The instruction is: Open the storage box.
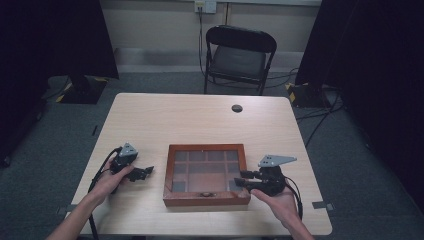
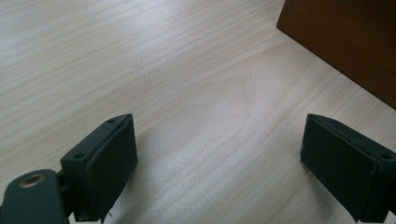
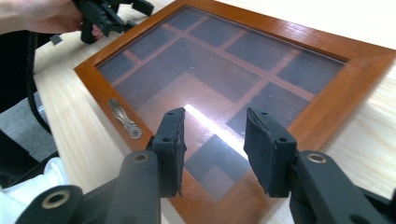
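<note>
Hands flank the wooden box, which sits shut near the table's front edge, glass lid down. The right gripper hovers over its near right corner, jaws apart and empty (probably sizing up the metal handle to lift the lid). The left gripper waits beside the box, jaws wide, likely to steady it.

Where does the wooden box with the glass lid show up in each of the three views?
High view: the wooden box sits at the table's near centre, between the two claws.
Left gripper view: its brown side wall fills the top right corner.
Right gripper view: it spreads across the middle, beyond the jaws.
Shared landmark: the pale table top.
</note>
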### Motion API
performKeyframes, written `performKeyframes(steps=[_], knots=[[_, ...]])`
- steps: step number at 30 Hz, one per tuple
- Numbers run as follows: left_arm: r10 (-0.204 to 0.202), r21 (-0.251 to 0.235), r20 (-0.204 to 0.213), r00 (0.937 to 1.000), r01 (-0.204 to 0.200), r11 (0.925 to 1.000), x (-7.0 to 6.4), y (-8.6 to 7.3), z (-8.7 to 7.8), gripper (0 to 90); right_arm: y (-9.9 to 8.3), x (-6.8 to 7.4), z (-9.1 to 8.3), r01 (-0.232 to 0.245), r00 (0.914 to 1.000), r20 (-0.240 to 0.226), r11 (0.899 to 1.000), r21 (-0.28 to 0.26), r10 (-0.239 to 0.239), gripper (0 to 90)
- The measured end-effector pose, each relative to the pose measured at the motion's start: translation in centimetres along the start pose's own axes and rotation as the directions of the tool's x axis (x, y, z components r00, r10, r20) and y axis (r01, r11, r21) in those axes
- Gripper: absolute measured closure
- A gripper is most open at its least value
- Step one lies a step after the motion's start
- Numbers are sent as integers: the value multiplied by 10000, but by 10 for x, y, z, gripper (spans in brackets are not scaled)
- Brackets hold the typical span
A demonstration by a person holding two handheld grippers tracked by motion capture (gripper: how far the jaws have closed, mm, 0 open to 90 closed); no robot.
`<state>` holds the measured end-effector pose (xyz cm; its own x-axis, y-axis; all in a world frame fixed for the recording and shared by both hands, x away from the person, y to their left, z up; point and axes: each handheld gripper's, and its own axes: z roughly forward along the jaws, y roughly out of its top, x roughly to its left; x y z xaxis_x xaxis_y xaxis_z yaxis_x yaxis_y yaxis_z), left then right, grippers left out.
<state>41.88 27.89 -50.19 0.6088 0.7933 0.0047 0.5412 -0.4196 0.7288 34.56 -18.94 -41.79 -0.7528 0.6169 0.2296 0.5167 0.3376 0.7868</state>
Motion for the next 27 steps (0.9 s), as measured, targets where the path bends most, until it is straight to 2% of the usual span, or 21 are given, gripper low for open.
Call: performKeyframes(steps=[9, 10, 15, 22, 27], knots=[[47, 3, -22, 10000, -47, 10000, 0, 0, 0, 101, 4, 12, 8, 316, 9983, -496, 9995, 64, -313, 648], [-36, -24, 3, 10000, 36, 10000, 0, 0, 0, 101, 5, 13, 9, 325, 9979, -560, 9995, 58, -322, 654], [38, -2, -7, 10000, -38, 10000, 0, 0, 0, 101, 14, 19, 11, 561, 9950, -828, 9984, -40, -562, 700], [38, -2, -7, 10000, -38, 10000, 0, 0, 0, 102, 27, 32, 25, 912, 9852, -1464, 9958, 37, -896, 742], [-1, -2, -2, 10000, 1, 10000, 0, 0, 0, 102, 38, 41, 36, 1184, 9784, -1717, 9929, 110, -1147, 756]])
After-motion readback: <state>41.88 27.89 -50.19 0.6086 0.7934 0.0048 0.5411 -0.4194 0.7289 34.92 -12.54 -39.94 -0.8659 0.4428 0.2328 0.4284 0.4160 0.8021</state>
